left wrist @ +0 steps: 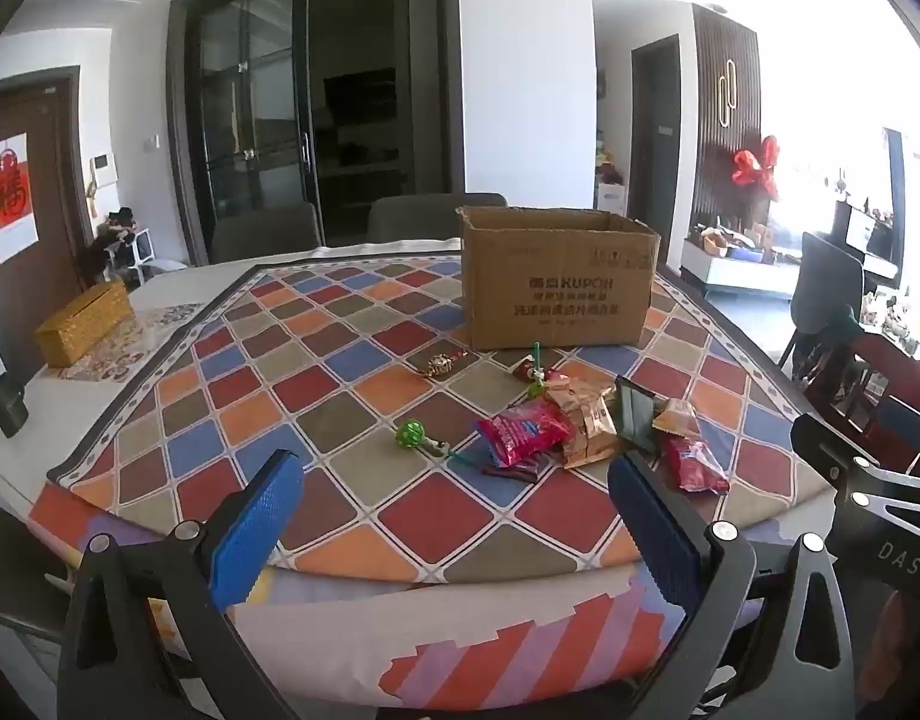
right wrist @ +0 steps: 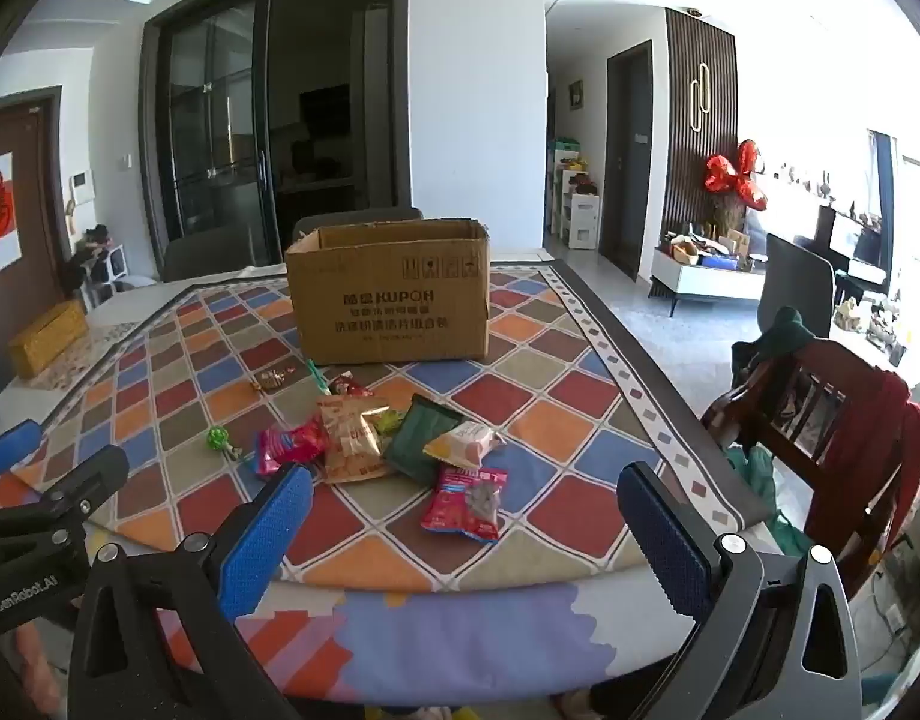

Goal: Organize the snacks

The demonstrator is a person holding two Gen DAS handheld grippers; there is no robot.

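Open brown cardboard box [right wrist: 390, 294] on counter [right wrist: 580, 414]; mixed snack packets [right wrist: 363, 438] heaped just before it. Left gripper [left wrist: 453, 516], right gripper [right wrist: 463, 522]: apart, empty. Advised: pinch one packet by edge, lift clear.

A lived-in home: dining area opening onto a living room

A patterned cloth [left wrist: 351, 360] is covering the tabletop [right wrist: 586, 276], with dining chairs [right wrist: 820, 420] standing around it. A red paper charm [left wrist: 6, 195] is hanging on the brown entry door [left wrist: 45, 180], dark glass sliding doors [left wrist: 261, 114] are closing off a room behind, and a red foil balloon [right wrist: 737, 175] is sitting by a low cabinet [right wrist: 706, 276] cluttered with household things, daylight pouring in.
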